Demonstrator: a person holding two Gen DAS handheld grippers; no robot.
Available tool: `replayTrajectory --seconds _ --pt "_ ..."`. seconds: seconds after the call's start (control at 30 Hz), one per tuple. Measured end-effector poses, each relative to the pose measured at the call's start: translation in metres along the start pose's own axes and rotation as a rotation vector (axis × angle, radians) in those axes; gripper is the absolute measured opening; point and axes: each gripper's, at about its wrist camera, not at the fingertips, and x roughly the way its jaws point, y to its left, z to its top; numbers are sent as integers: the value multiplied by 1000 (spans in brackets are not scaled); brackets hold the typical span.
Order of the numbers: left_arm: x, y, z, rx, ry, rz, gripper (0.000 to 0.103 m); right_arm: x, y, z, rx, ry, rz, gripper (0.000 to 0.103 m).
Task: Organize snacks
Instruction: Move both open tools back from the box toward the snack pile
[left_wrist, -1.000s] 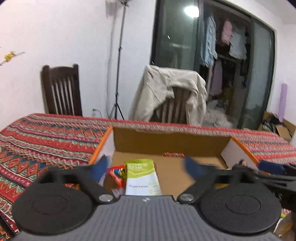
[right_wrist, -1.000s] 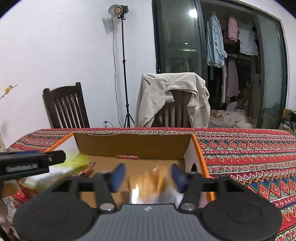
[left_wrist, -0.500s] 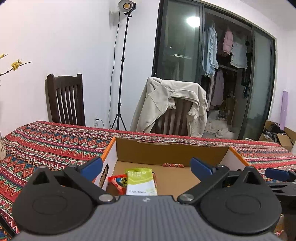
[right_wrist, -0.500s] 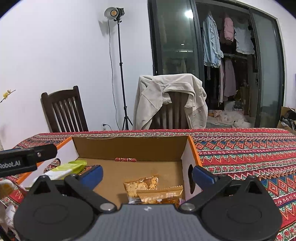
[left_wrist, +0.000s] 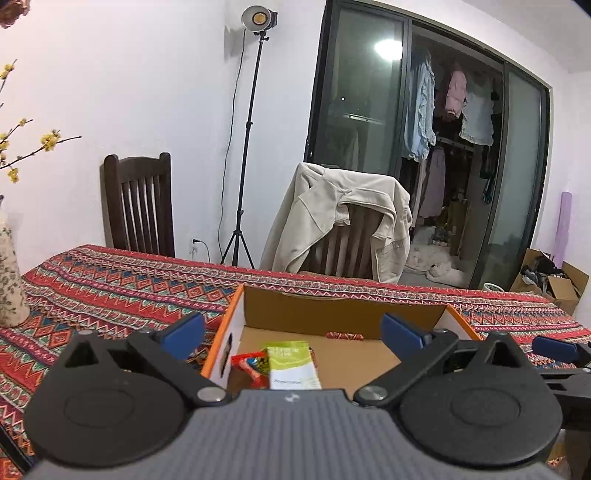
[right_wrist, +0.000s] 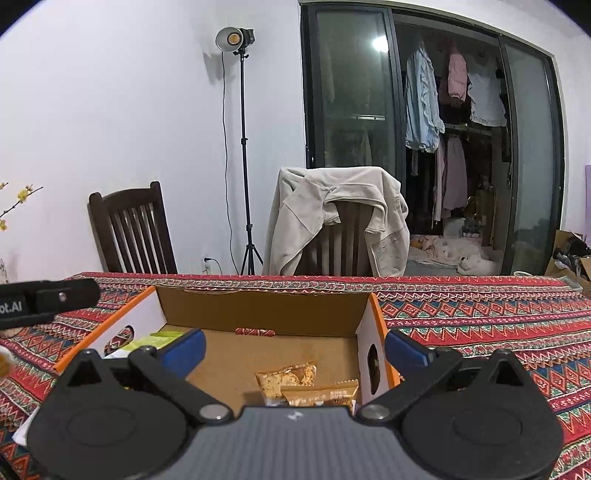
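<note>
An open cardboard box (left_wrist: 332, 310) (right_wrist: 258, 306) with orange-edged flaps sits on the patterned tablecloth. Its left part holds a green-and-white packet (left_wrist: 291, 363) (right_wrist: 155, 339) and a red packet (left_wrist: 249, 363). Its right part holds a tan biscuit packet (right_wrist: 286, 376) and a brown packet (right_wrist: 319, 393). A small red-patterned bar (left_wrist: 344, 336) (right_wrist: 255, 331) lies against the far wall. My left gripper (left_wrist: 291, 332) stands open above the left part, with nothing between its fingers. My right gripper (right_wrist: 293, 347) stands open over the right part, holding nothing.
A floral vase (left_wrist: 9, 280) with yellow blossom twigs stands at the table's left. Two wooden chairs (right_wrist: 131, 229) are behind the table, one draped with a beige jacket (right_wrist: 336, 218). A light stand (right_wrist: 243, 147) is at the wall. Cardboard boxes (left_wrist: 554, 280) sit on the floor at right.
Both grippers opened wide, letting go of their packets, which now lie in the box. Both have lifted and drawn back a little from the box.
</note>
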Motion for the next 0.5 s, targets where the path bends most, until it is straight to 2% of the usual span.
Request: replayTrajectory --seconds 0.5 --pt "-64 28 -23 1 48 -13 103 -57 12 -22 -3 46 16 103"
